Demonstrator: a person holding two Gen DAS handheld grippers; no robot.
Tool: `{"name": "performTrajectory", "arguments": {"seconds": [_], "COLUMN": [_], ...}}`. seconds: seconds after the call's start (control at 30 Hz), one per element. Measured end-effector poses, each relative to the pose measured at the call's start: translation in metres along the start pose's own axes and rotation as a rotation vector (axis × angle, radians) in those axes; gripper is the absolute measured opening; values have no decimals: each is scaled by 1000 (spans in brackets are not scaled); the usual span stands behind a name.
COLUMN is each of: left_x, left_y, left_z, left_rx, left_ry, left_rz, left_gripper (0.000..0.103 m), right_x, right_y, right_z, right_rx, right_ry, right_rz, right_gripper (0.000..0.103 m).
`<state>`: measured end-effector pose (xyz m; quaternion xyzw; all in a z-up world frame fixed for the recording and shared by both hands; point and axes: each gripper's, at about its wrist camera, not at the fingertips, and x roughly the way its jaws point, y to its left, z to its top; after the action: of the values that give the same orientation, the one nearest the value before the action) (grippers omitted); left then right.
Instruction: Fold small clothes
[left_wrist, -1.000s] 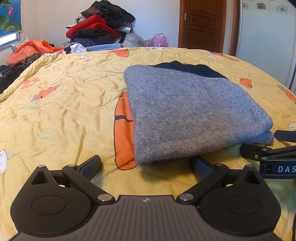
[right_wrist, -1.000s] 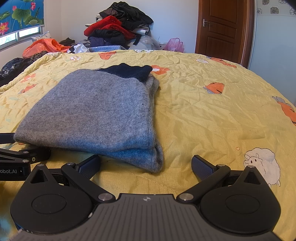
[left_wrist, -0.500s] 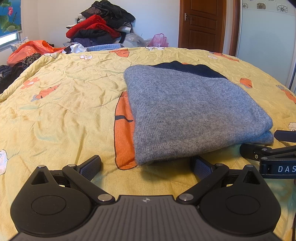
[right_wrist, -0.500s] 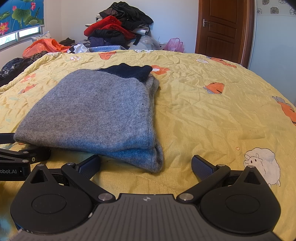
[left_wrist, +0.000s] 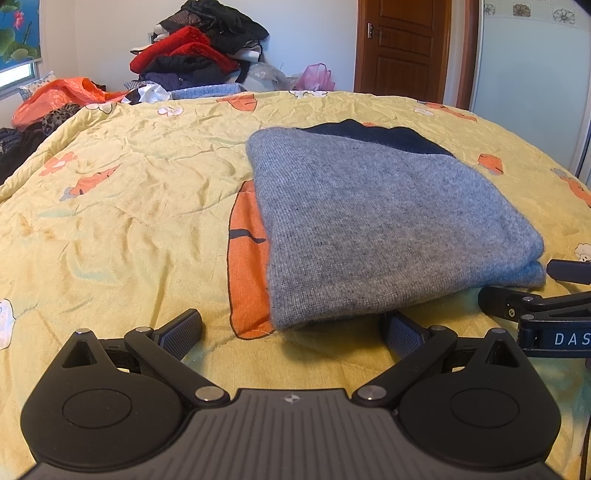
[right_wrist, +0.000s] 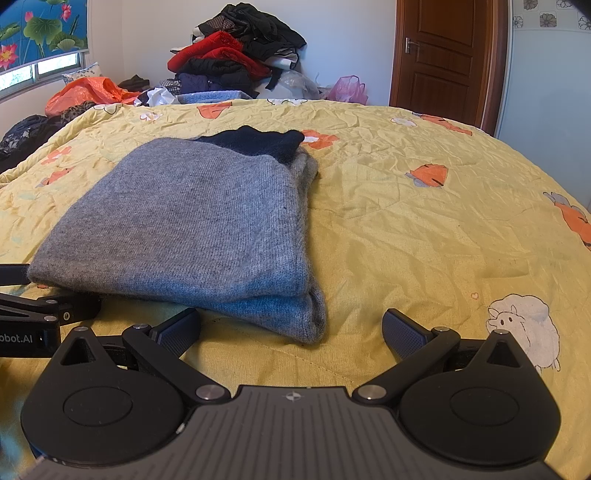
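The left gripper (left_wrist: 291, 330) rests on the yellow quilt (left_wrist: 122, 221) with jaws spread and empty; the folded grey sweater (left_wrist: 373, 229) (dark collar at its far end) lies just ahead; the right gripper (right_wrist: 291, 330), likewise spread, holds nothing.

Item count: one folded grey sweater (left_wrist: 384, 229) at 12 o'clock; two grippers, left gripper (left_wrist: 291, 328) and right gripper (right_wrist: 291, 328); one bedspread (right_wrist: 424, 229); one clothes pile (right_wrist: 240, 59); one door (right_wrist: 443, 59) at 1 o'clock.

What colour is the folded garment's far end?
Dark navy on the grey sweater; its far end shows best from the right wrist.
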<state>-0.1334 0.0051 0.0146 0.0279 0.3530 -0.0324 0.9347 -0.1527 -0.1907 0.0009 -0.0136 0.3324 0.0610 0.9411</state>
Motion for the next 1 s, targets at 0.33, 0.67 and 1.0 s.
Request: {"name": "performTrajectory", "arguments": {"seconds": [0.33,0.67,1.0], "left_x": [0,0,0], "left_y": [-5,-4,-4], "left_z": [1,-1,0], "left_rx": [-48,-46,-45], "left_ry": [12,-1,-3], "left_rz": [45,44,44], "left_gripper": [103,103,103], "right_x": [0,0,-2], "right_y": [0,0,0], "right_z": [0,0,-1], "right_rx": [0,0,-2], "right_ry": [0,0,1], "right_rz": [0,1,3], "right_gripper": [103,103,103]}}
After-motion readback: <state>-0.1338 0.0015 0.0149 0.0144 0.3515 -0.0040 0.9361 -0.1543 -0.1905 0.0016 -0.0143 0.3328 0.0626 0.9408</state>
